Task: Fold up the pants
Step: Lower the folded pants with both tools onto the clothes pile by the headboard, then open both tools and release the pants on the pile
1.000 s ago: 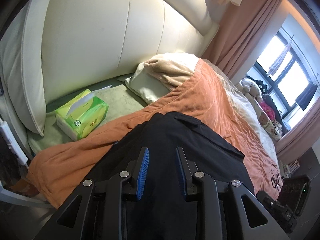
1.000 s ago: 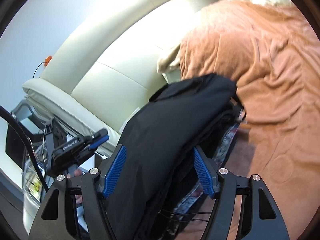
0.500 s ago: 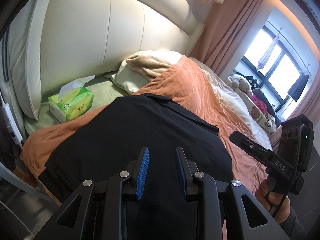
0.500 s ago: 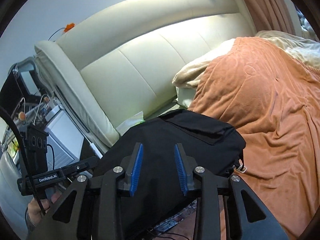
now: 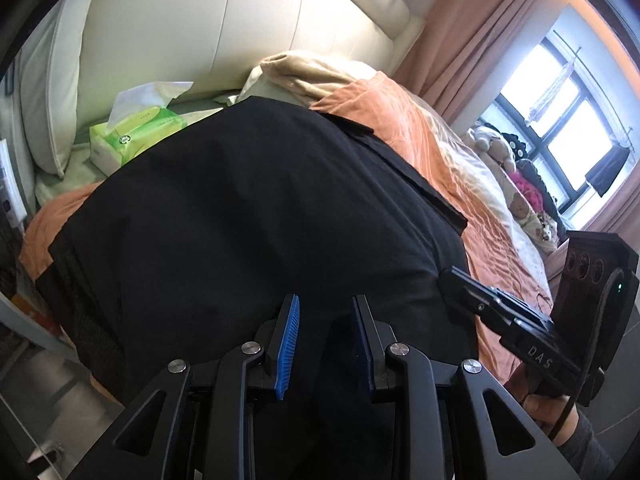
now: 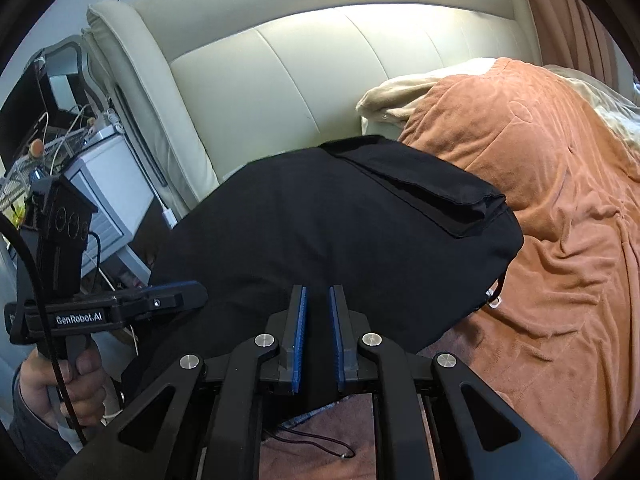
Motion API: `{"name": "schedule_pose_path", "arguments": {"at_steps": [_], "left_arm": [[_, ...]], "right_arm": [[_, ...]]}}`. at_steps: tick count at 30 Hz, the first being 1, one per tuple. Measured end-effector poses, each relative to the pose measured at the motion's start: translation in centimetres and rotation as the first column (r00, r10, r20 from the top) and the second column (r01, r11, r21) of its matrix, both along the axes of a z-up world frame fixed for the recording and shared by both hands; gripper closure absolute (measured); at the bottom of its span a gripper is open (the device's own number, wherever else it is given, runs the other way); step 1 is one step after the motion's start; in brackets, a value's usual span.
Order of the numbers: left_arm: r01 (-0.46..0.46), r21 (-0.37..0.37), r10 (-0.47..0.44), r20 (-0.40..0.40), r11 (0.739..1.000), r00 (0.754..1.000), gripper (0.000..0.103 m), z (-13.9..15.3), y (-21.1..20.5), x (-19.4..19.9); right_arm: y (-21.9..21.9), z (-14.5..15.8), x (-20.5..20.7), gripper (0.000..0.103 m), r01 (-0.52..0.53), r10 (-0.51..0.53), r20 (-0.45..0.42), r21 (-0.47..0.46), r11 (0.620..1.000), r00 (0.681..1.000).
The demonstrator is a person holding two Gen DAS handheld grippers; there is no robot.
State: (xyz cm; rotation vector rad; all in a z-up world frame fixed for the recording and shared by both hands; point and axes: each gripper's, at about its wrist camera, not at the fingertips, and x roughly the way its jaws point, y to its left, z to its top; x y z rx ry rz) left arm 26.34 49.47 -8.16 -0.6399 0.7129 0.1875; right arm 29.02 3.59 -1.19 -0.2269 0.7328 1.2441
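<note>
Black fabric pants (image 5: 248, 216) drape over an orange velvety blanket (image 6: 560, 208); left gripper (image 5: 325, 344) and right gripper (image 6: 318, 332) each pinch a fold, near hems hidden.

Two close wrist views toward the headboard (image 5: 240, 20), apparently from the bedside, sharing the black pants (image 6: 340, 220).

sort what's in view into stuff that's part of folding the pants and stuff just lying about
Part of the job:
- black pants, spread on the bed
- left hand-held gripper, fabric between its pads
- right hand-held gripper, also closed on the fabric

Just lying about:
- orange blanket
- green tissue box
- beige pillow
- stuffed toys by the window
</note>
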Motion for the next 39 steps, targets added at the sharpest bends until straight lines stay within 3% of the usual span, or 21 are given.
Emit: {"name": "schedule_pose_path", "arguments": {"at_steps": [7,9,11,14,16,19,21,23,26,28,39], "left_arm": [[0.009,0.027,-0.008,-0.035,1.0,0.999,0.074,0.6,-1.6,-1.4],[0.009,0.038,-0.008,-0.042,0.999,0.999,0.074,1.0,-2.1,-1.8],[0.017,0.044,-0.016,-0.038,0.999,0.999,0.067,1.8,-2.7,-2.2],[0.02,0.087,-0.018,-0.03,0.996,0.999,0.051,3.3,-4.0,-2.8],[0.02,0.112,-0.018,-0.018,0.993,1.0,0.043,4.4,-4.9,-3.4],[0.025,0.148,-0.025,0.0,0.989,1.0,0.031,6.1,-6.5,-3.9],[0.03,0.168,-0.032,0.01,0.985,0.999,0.025,7.4,-7.5,-4.2],[0.034,0.187,-0.039,0.021,0.982,0.999,0.014,8.4,-8.7,-4.5],[0.04,0.212,-0.05,0.044,0.976,0.998,0.008,10.0,-10.4,-5.1],[0.044,0.222,-0.056,0.051,0.974,0.997,0.005,10.8,-11.5,-5.6],[0.098,0.28,-0.125,0.079,0.955,0.989,0.001,14.3,-19.3,-9.0]], "right_arm": [[-0.9,0.2,0.0,0.094,0.052,-0.053,-0.008,-0.096,0.994,0.999],[-1.8,1.2,-0.1,0.094,0.058,-0.06,-0.018,-0.088,0.994,0.998],[-2.8,2.5,-0.2,0.093,0.065,-0.067,-0.022,-0.069,0.995,0.997],[-4.7,4.4,-0.2,0.069,0.086,-0.087,-0.017,-0.048,0.995,0.996],[-6.2,6.0,-0.7,0.039,0.11,-0.11,0.025,-0.028,0.993,0.994],[-8.3,8.1,-1.6,0.023,0.143,-0.142,0.079,-0.014,0.99,0.987],[-9.5,9.2,-2.2,0.023,0.154,-0.151,0.097,-0.018,0.988,0.984],[-11.1,10.2,-3.0,0.023,0.167,-0.164,0.116,-0.019,0.986,0.98],[-13.5,11.8,-4.4,0.021,0.192,-0.189,0.135,-0.007,0.981,0.973],[-15.6,12.4,-5.5,0.016,0.213,-0.211,0.135,0.0,0.977,0.968],[-26.6,16.1,-11.6,0.014,0.306,-0.307,0.171,0.031,0.951,0.936]]}}
